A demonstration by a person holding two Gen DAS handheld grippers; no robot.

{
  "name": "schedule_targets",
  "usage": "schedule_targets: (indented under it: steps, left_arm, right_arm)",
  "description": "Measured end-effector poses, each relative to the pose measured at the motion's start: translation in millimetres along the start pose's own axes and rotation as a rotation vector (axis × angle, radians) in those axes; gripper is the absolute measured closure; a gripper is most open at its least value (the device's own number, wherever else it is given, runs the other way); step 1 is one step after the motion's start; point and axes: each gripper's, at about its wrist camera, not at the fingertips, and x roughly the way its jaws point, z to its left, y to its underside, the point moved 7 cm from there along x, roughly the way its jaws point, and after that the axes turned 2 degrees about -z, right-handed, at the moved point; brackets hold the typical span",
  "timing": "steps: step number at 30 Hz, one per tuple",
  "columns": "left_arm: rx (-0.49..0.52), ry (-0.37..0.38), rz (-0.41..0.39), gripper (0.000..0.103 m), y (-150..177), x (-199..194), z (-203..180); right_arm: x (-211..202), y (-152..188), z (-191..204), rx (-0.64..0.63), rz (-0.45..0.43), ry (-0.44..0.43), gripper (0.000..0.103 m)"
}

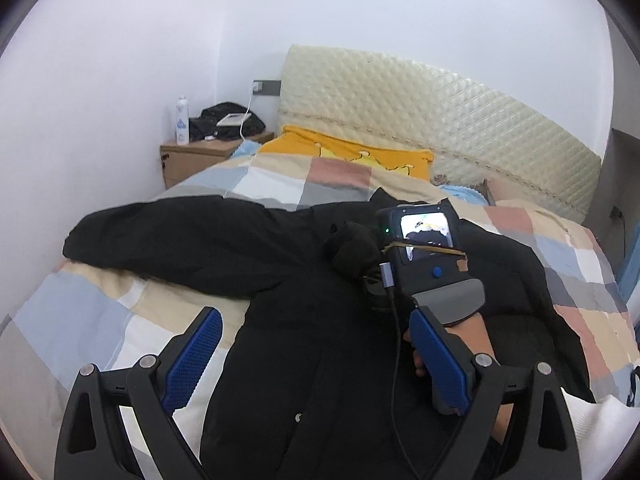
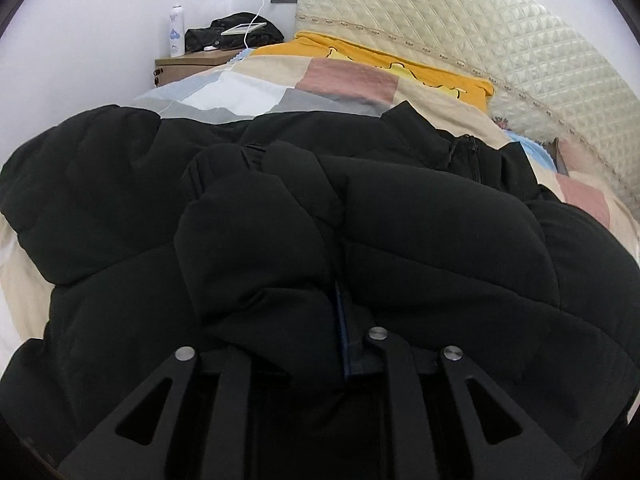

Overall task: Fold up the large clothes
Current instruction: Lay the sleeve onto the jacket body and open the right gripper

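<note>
Two grippers work over a black puffer jacket [image 1: 304, 264] spread on the patchwork quilt [image 1: 80, 320]. Beside the jacket's left edge, the left gripper [image 1: 316, 356] hangs with its blue pads wide apart, gripping nothing. The right gripper [image 2: 340, 320] sits on the jacket's chest, nearly closed on a bunched sleeve [image 2: 256, 248].

No legible text, number or brand is presented in either view. A blue emblem is printed on the white spray bottle [image 1: 182, 120] on the nightstand [image 1: 200, 156]; its lettering cannot be resolved.
</note>
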Motion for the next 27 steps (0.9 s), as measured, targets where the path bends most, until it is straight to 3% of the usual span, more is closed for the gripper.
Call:
schedule_targets:
  steps: [5, 8, 10, 12, 19, 27]
  left_arm:
    - [-0.014, -0.014, 0.018, 0.008, 3, 8, 5]
    - [-0.014, -0.015, 0.031, 0.008, 5, 12, 6]
    - [-0.015, -0.013, 0.034, 0.008, 6, 13, 6]
    - [-0.012, -0.01, 0.034, 0.008, 6, 14, 5]
    - [0.035, 0.008, 0.02, 0.008, 5, 10, -7]
    - [0.074, 0.031, -0.023, 0.008, -1, -11, -28]
  right_arm:
    - [-13, -7, 0, 0.01, 0.01, -0.026, 0.078]
    - [-18, -4, 3, 0.024, 0.027, -0.062, 0.057]
    - [-26, -6, 4, 0.037, 0.028, -0.081, 0.038]
    - [-37, -6, 3, 0.049, 0.022, -0.087, 0.027]
    - [-93, -10, -17, 0.109, -0.042, -0.132, 0.024]
    - [-177, -16, -63, 0.171, -0.164, -0.092, 0.024]
